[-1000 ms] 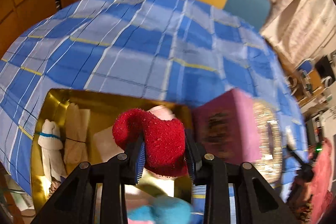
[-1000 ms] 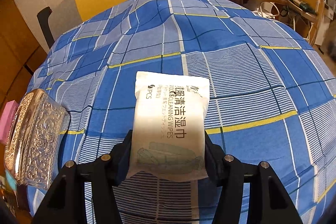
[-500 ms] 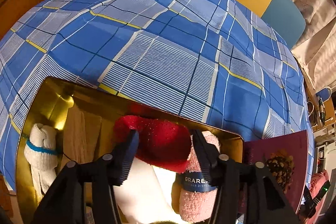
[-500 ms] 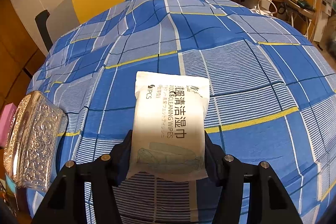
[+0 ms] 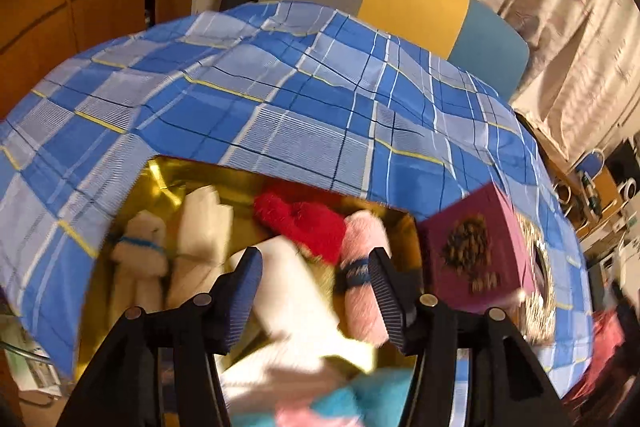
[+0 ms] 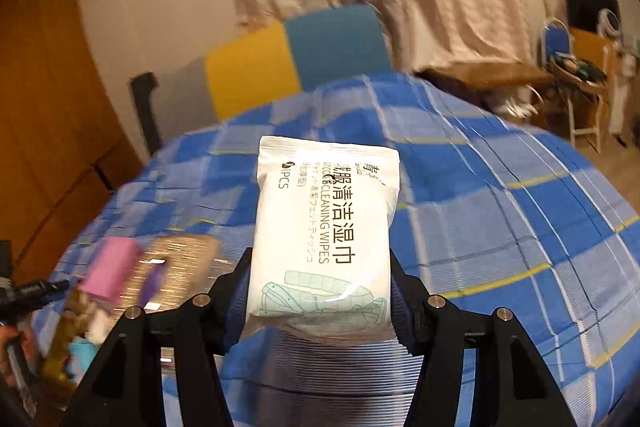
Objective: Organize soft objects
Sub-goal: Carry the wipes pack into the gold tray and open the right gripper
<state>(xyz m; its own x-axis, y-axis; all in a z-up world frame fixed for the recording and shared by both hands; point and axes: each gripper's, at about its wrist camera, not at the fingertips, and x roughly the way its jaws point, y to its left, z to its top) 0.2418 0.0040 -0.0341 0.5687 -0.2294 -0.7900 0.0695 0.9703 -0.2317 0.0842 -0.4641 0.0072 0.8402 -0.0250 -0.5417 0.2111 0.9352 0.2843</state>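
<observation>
So the left gripper [image 5: 316,269] is hanging over the gold box [image 5: 160,179] with its jaws spread and nothing pinched between them. The red fuzzy sock [image 5: 308,223] lies in the box near its far wall, clear of both fingers. Right next to it, touching, is a pink rolled towel [image 5: 366,287] with a dark band around it, tucked toward the box's right wall. A white folded cloth [image 5: 296,291] sits in the middle, and over by the left wall there's a cream bundle tied with blue string [image 5: 138,247] beside another pale folded piece [image 5: 204,227]. Something turquoise and pink [image 5: 352,407] shows at the near edge of the box, but it's too blurry to say what.

The box sits at the near left edge of the table, which is covered in a blue plaid tablecloth [image 5: 280,99]. Just off the box's right wall stands a purple carton [image 5: 476,247], and past that a glittery patterned container [image 5: 540,267].

The right gripper [image 6: 318,291] is clamped on a white pack of cleaning wipes [image 6: 324,227] — both fingers pressed against its sides, the pack held up off the tablecloth over the near middle of the table. From that side the purple carton and shiny container are blurred at the left edge. A chair with grey, yellow and teal back panels [image 5: 412,3] stands at the table's far edge, curtains behind it.
</observation>
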